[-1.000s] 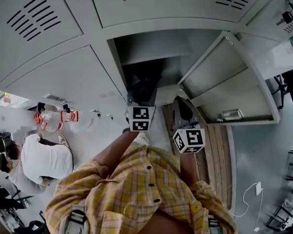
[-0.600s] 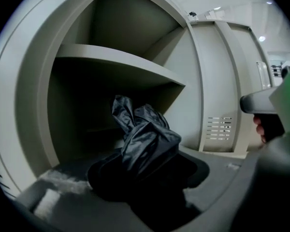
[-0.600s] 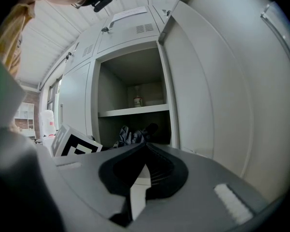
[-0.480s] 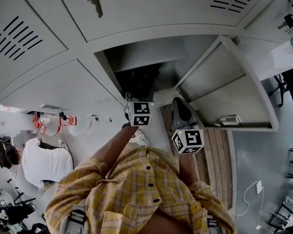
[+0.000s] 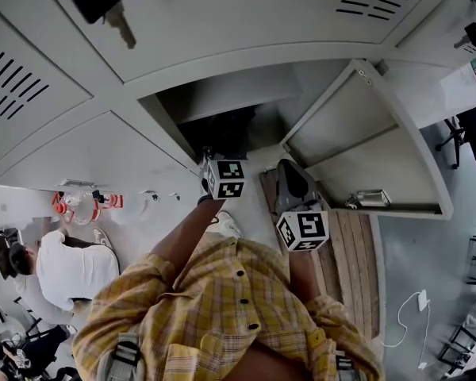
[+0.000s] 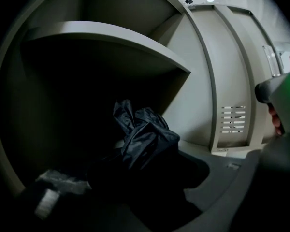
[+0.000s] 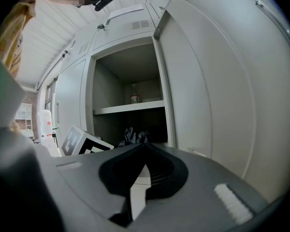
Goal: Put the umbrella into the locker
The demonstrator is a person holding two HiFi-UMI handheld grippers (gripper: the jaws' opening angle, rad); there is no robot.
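The black folded umbrella [image 6: 145, 139] lies between the jaws of my left gripper [image 6: 135, 178], which is shut on it. Umbrella and jaws are inside the dark lower part of the open locker compartment [image 5: 222, 109], under its shelf [image 6: 111, 37]. In the head view the left gripper [image 5: 222, 153] reaches into the opening, its marker cube just outside. My right gripper [image 5: 289, 169] hangs to the right of it, before the open locker door [image 5: 365, 133]. Its jaws [image 7: 145, 146] meet at the tips with nothing between them. The umbrella [image 7: 133, 134] shows past them.
A small jar [image 7: 134, 99] stands on the locker's shelf. A key [image 5: 103, 2] hangs from a locker door above. A person in a white shirt [image 5: 71, 268] is on the floor at the left. Wooden slats [image 5: 349, 244] and a white cable [image 5: 412, 316] lie at the right.
My left gripper has moved further into the locker opening with the umbrella. The head view has tilted up a little. The right gripper has stayed put.
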